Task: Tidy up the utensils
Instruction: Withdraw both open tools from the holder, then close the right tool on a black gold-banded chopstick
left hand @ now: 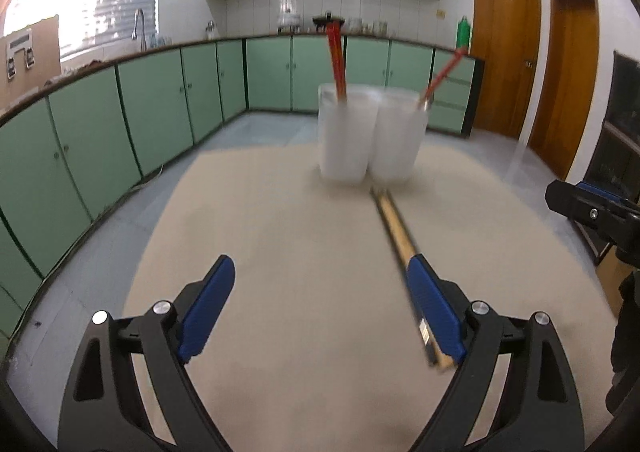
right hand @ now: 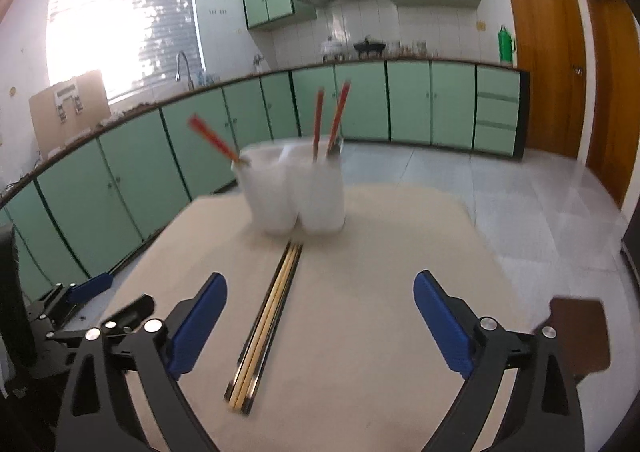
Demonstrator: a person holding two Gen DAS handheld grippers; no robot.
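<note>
Left wrist view, left to right. Left gripper (left hand: pixel 320 292) fills the lower frame, blue pads spread wide, nothing between them. The chopsticks (left hand: pixel 394 224) lie flat on the beige table (left hand: pixel 260 232), running from the lower right pad up toward frame centre; their near end passes just beside, possibly under, the right pad. Contact cannot be confirmed through the blur. Two white holders (left hand: pixel 370 136) stand touching at upper centre, red-handled utensils (left hand: pixel 336 60) sticking out of both. Right gripper (left hand: pixel 588 208) sits at the right edge.

Right wrist view. Left gripper's blue pad is at lower left. Right gripper (right hand: pixel 320 316) has its pads wide apart and empty. The chopsticks (right hand: pixel 266 322) lie left of its centre line, bundled side by side, far tips close to the holders (right hand: pixel 298 192) at centre.

Judgement: step in hand is picking up the chopsticks for a holder.
- The bundle is off-centre for both grippers; shift sideways until it sits midway between the pads.
- Close across all sticks together, low to the table, so none rolls free.
- Grip toward the middle to limit drooping, then tilt upright before lowering, clear of the red handles.
</note>
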